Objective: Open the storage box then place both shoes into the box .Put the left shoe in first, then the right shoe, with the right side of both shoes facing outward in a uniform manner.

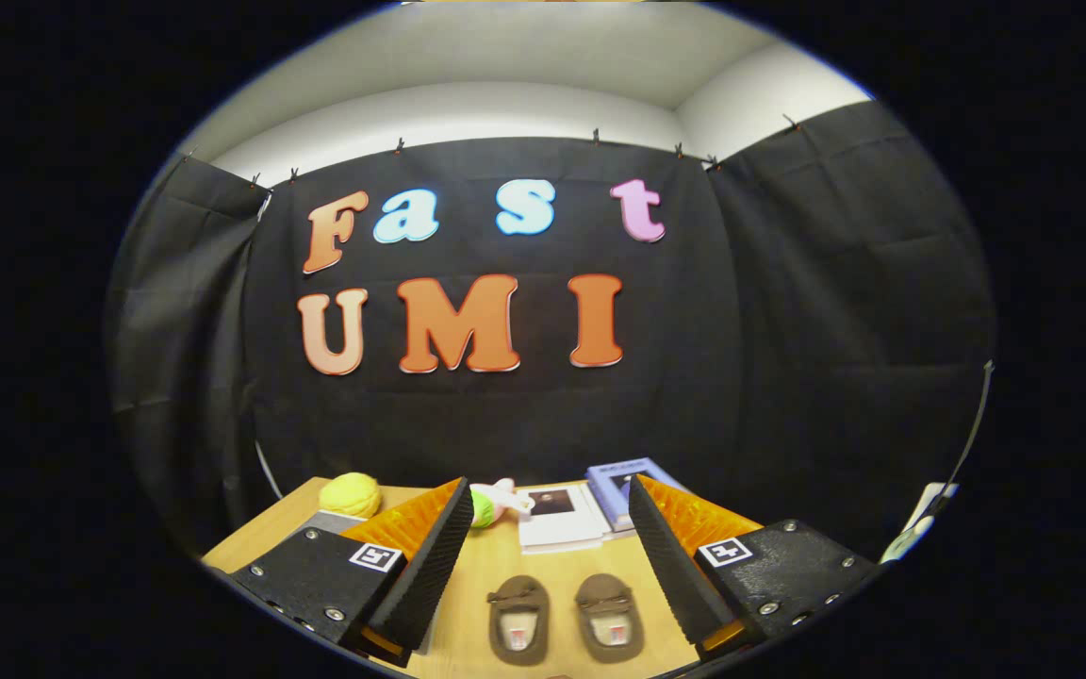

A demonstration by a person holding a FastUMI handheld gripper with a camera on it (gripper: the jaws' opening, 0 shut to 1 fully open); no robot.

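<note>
Two small brown slip-on shoes stand side by side on the wooden table, toes pointing away from me: one shoe (pixel 518 618) on the left, the other shoe (pixel 609 613) on the right. They lie between my fingers, low and close. My gripper (pixel 548 495) is open, held above the table, with nothing between its fingers. A grey flat thing (pixel 331 521), perhaps part of the storage box, peeks out behind the left finger; I cannot tell what it is.
On the wooden table (pixel 543 575) beyond the fingers lie a yellow ball-like toy (pixel 351 493), a green and pink toy (pixel 491 503), a white booklet (pixel 557 517) and a blue book (pixel 623 486). The black cloth wall stands right behind the table.
</note>
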